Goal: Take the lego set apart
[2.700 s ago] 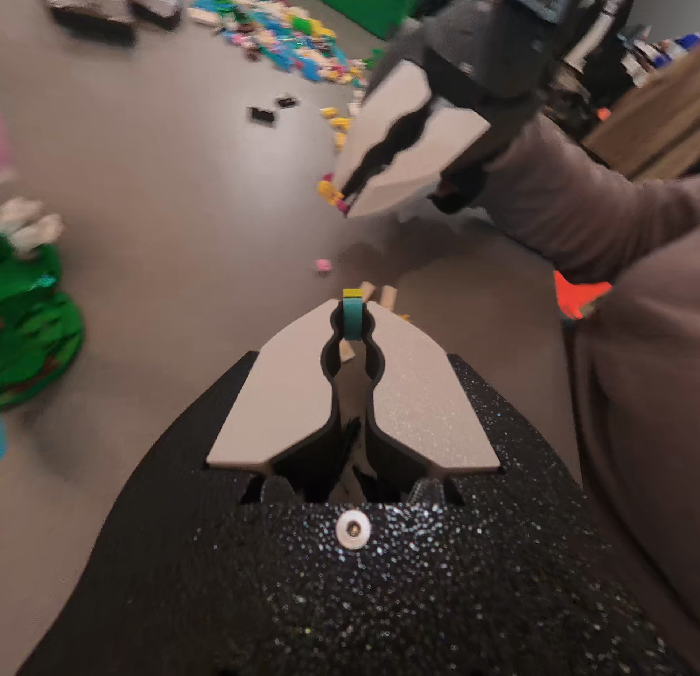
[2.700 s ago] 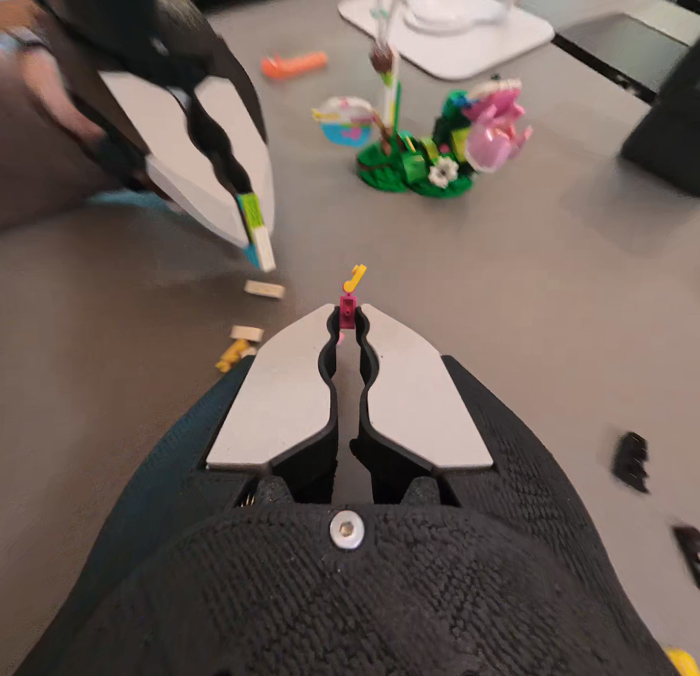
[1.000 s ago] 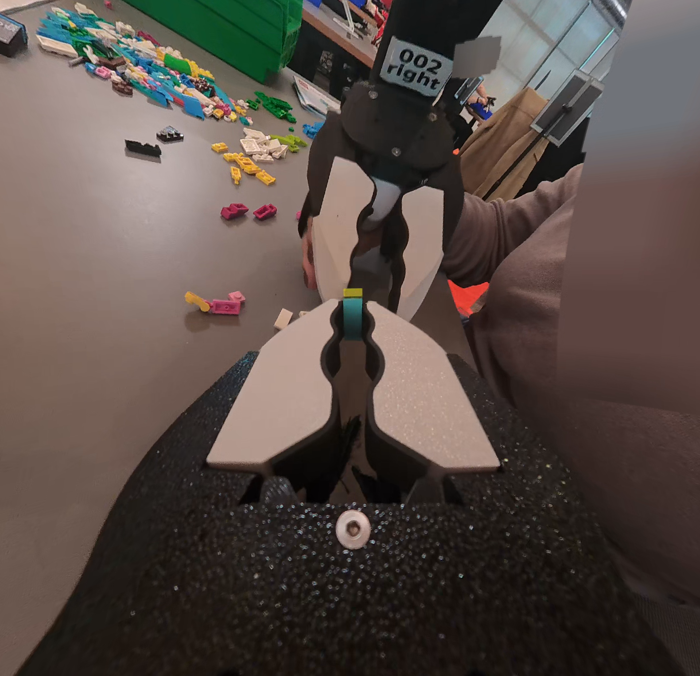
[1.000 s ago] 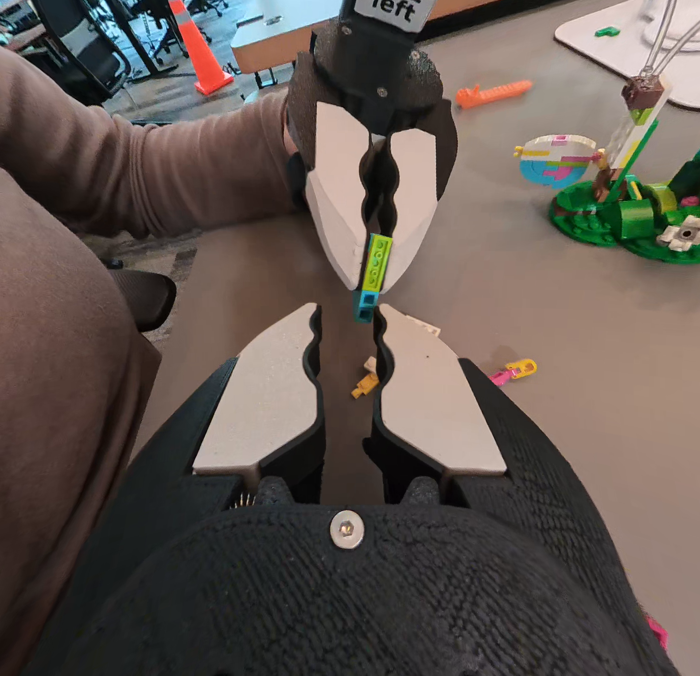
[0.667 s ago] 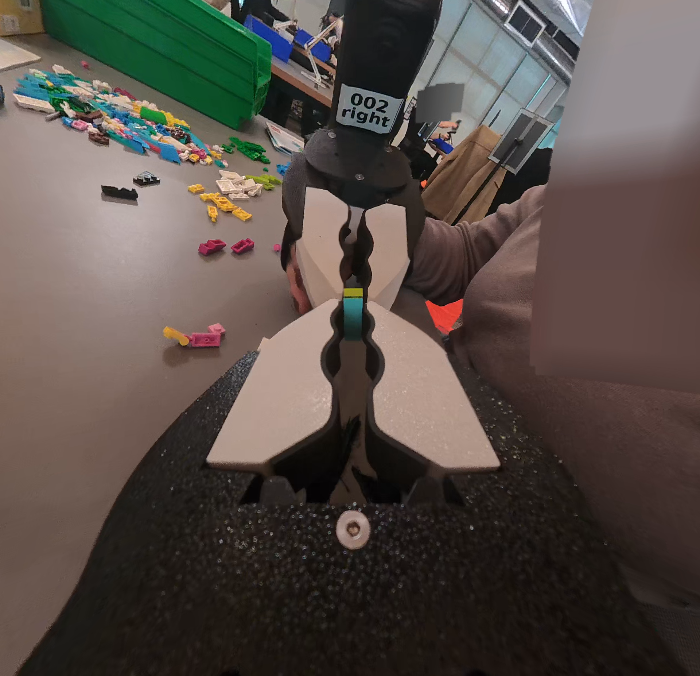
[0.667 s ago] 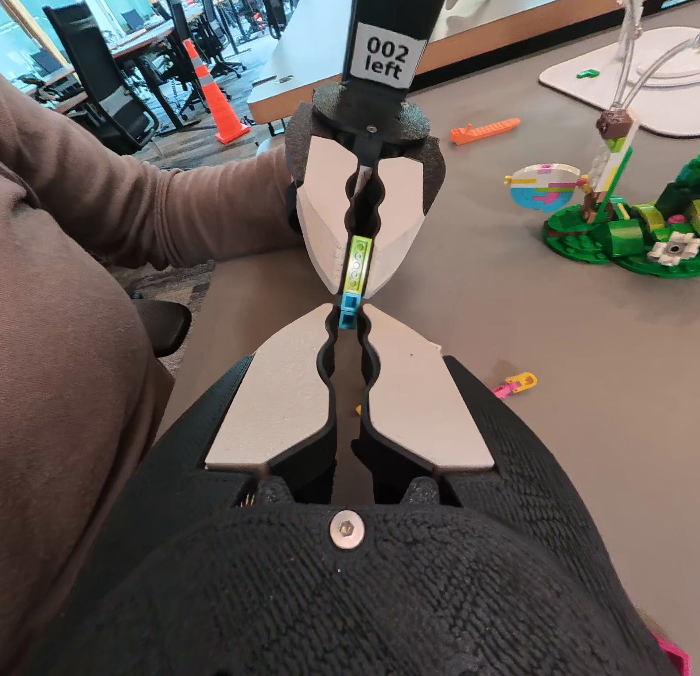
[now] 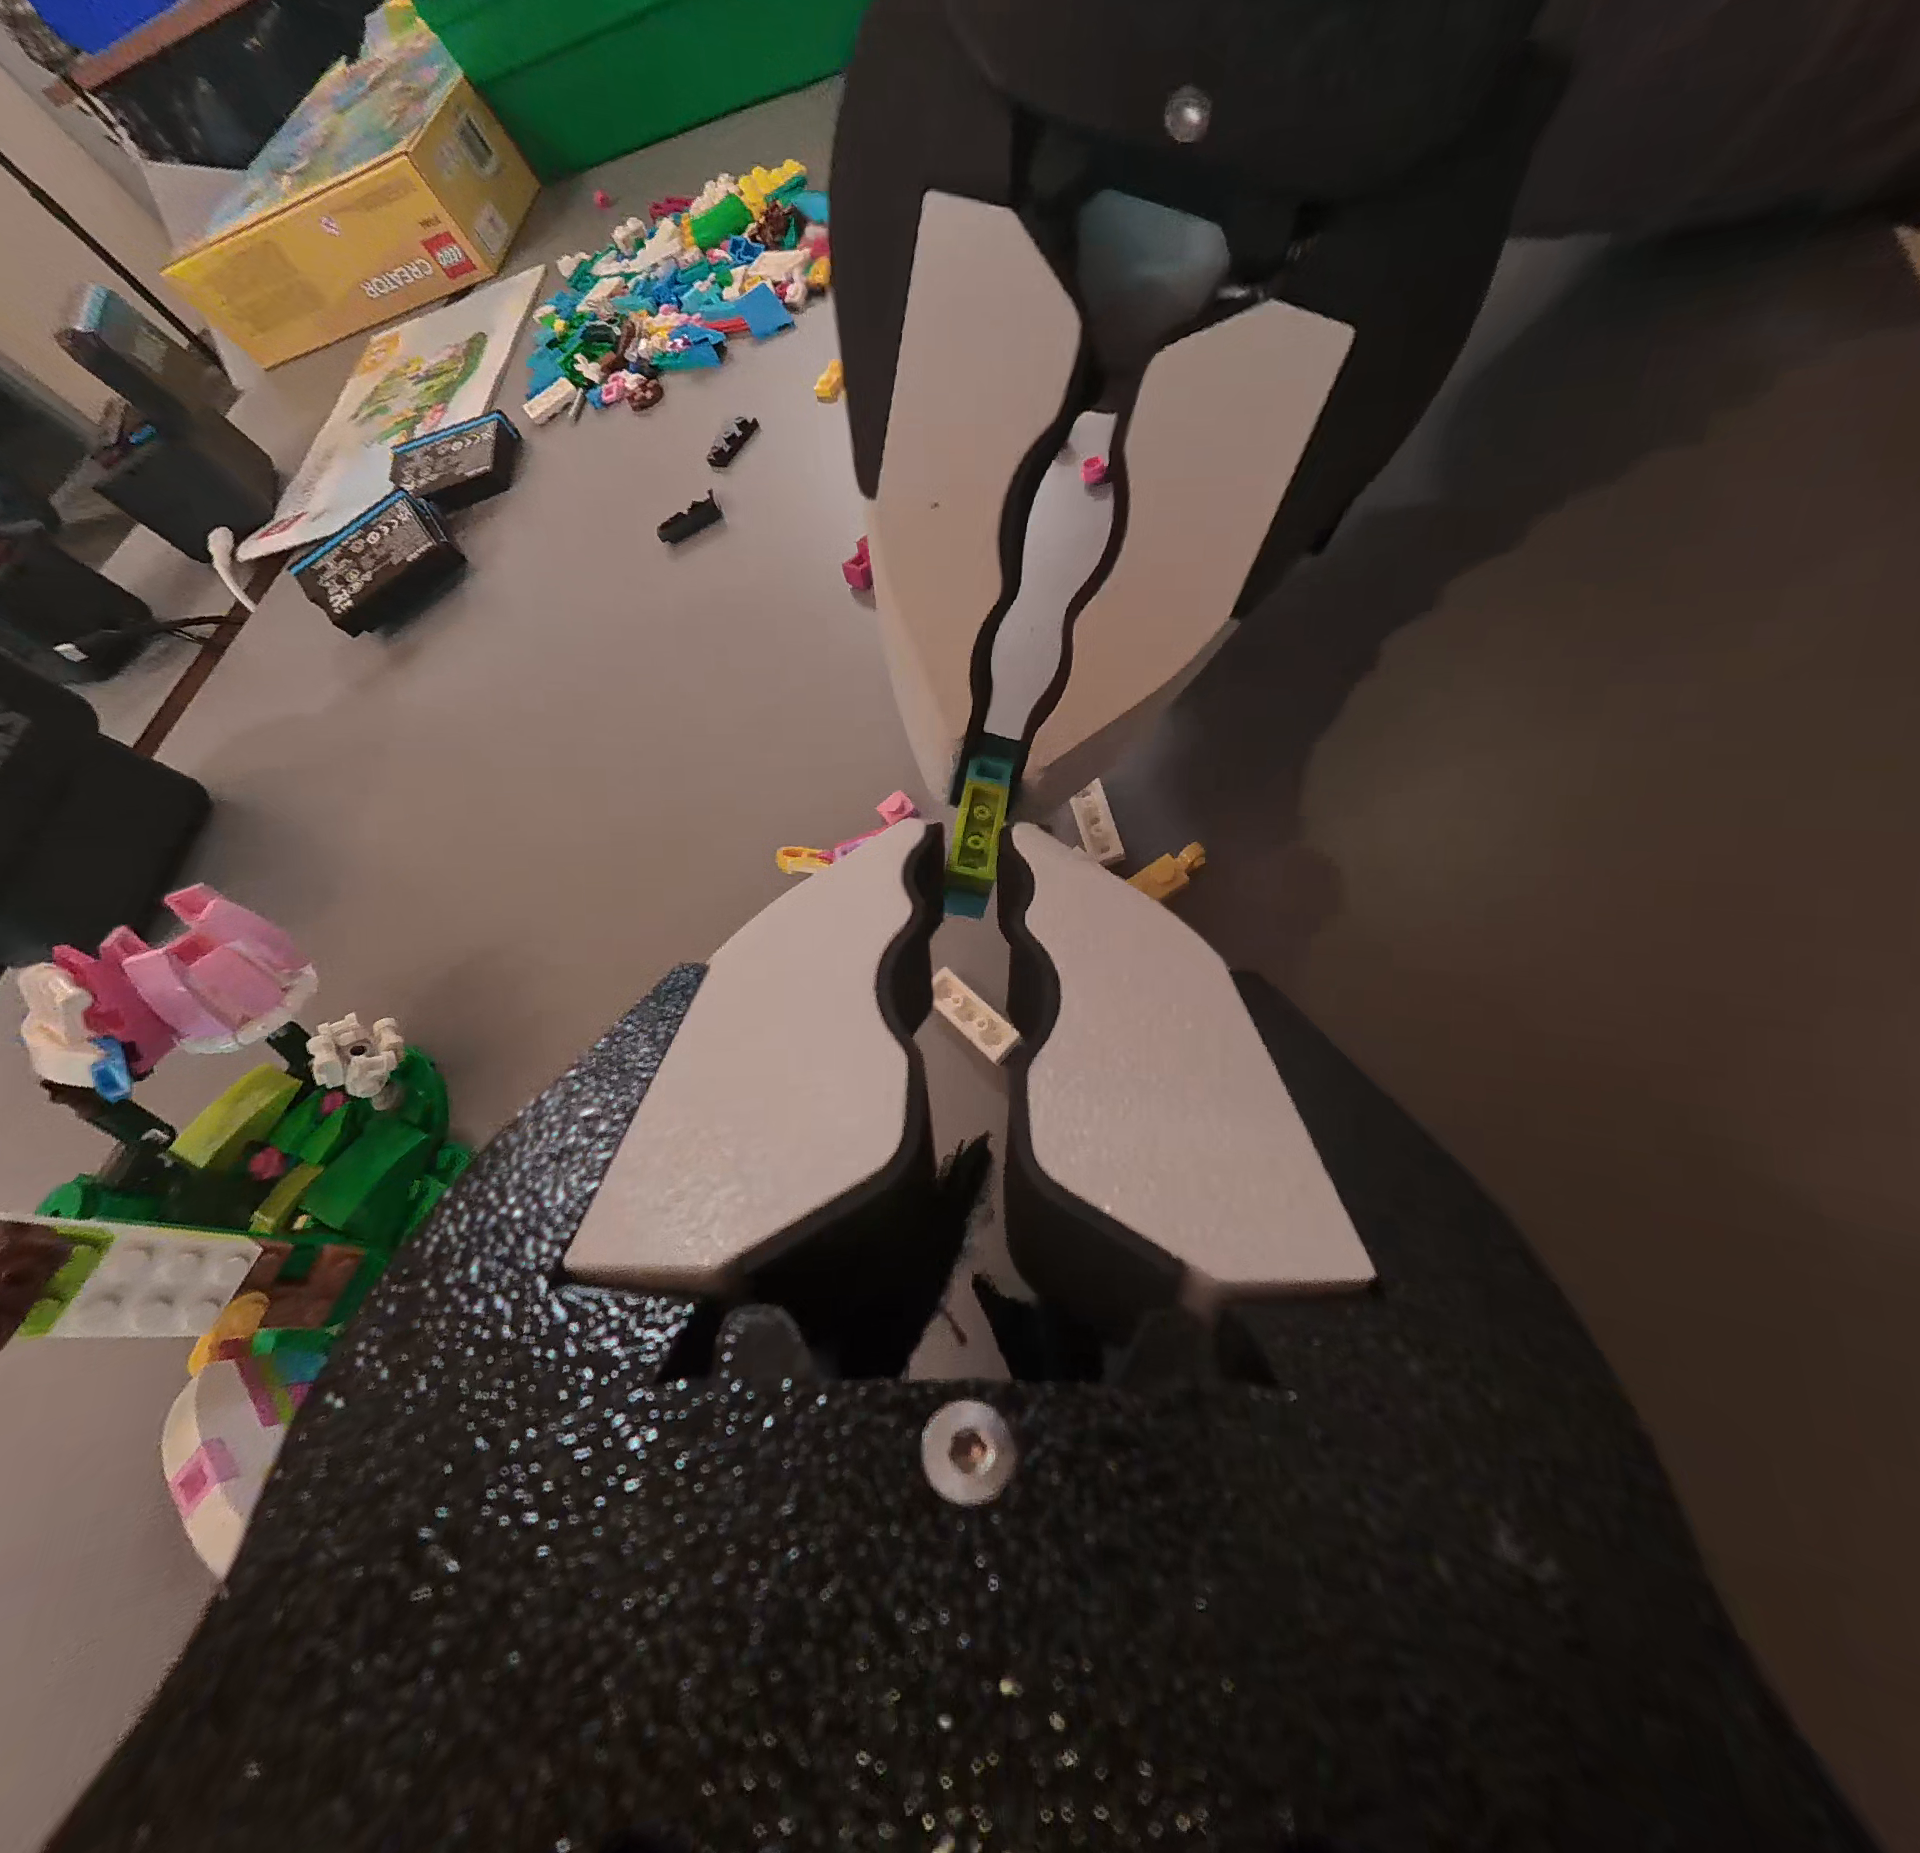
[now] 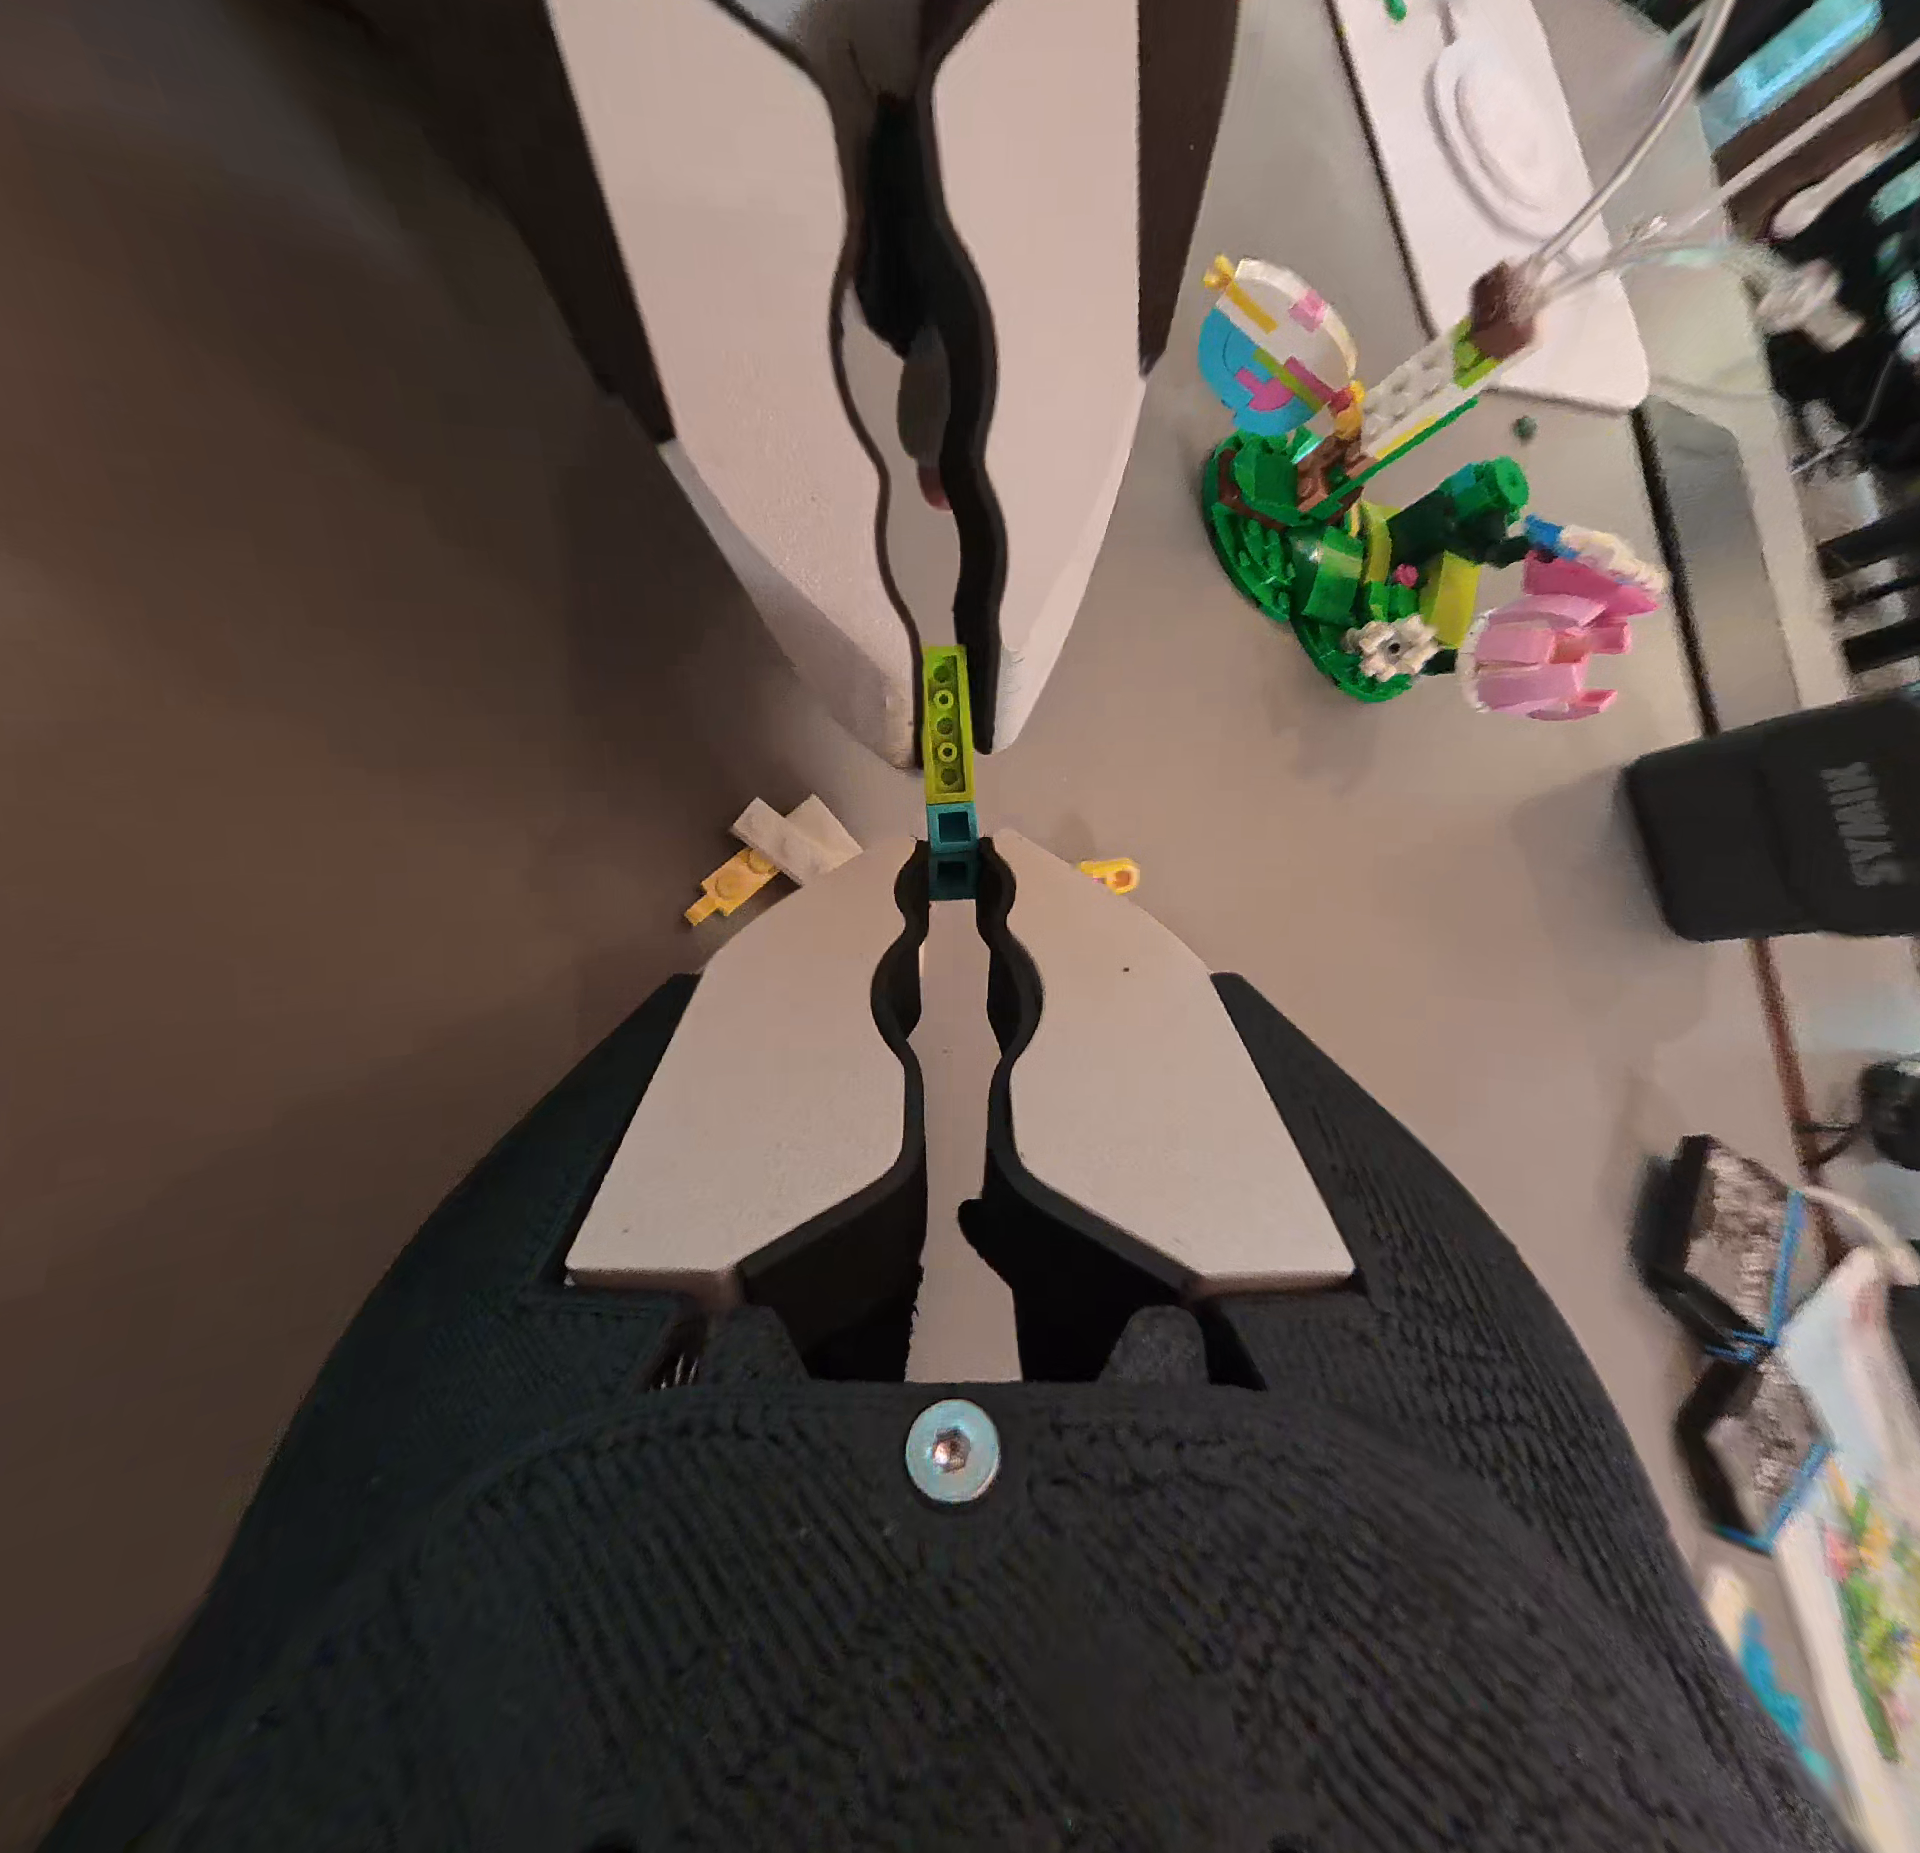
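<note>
A small lego stack is held between both grippers above the grey table [image 7: 582, 764]. It is a lime green plate [image 8: 948, 723] joined end to end with a teal brick [image 8: 954, 845]. My left gripper [image 7: 971, 868] is shut on the lime plate [image 7: 977, 837]. My right gripper [image 8: 954, 863] is shut on the teal brick, which also shows in the left wrist view [image 7: 989, 764]. The two grippers face each other tip to tip. The lime plate and the teal brick touch; I cannot tell whether they are still locked.
The green-and-pink flower model [image 8: 1403, 556] [image 7: 229, 1107] stands nearby. Loose white [image 7: 975, 1014] and yellow [image 7: 1169, 873] pieces lie under the grippers. A pile of loose pieces [image 7: 675, 297], a yellow box [image 7: 353, 214], a green bin [image 7: 644, 27] and black battery packs [image 7: 379, 567] lie farther off.
My right gripper let go of the pink and yellow piece, came up to the left gripper and shut on the teal brick. Both grippers have since tilted down toward the table.
</note>
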Action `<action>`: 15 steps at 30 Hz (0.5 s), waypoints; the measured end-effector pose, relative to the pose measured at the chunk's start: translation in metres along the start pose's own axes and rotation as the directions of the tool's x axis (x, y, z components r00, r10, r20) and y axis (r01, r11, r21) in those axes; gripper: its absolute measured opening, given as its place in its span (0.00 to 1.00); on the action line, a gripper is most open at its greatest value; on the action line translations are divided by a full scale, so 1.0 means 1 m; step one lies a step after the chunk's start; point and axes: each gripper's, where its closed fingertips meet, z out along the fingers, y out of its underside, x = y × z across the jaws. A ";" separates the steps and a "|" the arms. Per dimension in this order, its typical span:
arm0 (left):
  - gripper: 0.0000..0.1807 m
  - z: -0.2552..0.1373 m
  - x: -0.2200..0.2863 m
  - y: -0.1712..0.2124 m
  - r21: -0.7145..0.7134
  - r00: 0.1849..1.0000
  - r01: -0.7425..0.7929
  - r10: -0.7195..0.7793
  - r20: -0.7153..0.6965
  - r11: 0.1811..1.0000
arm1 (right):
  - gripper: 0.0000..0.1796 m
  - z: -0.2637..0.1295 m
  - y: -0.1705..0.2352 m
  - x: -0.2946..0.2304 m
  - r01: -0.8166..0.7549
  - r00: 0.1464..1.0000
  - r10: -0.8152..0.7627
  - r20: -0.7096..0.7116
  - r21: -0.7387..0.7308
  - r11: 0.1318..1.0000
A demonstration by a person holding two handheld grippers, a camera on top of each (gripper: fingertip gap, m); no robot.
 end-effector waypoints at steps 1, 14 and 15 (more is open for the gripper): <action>0.05 -0.001 -0.001 -0.003 0.017 1.000 0.030 -0.029 -0.008 0.999 | 0.04 -0.002 -0.002 0.002 0.039 0.999 -0.039 -0.023 0.012 0.999; 0.05 -0.011 -0.010 -0.015 0.150 0.841 0.522 -0.478 -0.252 0.840 | 0.03 -0.012 -0.011 0.014 0.309 0.931 -0.280 -0.233 0.095 0.946; 0.05 -0.012 -0.013 -0.012 0.155 0.865 0.487 -0.452 -0.217 0.859 | 0.03 -0.009 -0.007 0.012 0.242 0.958 -0.221 -0.181 0.107 0.964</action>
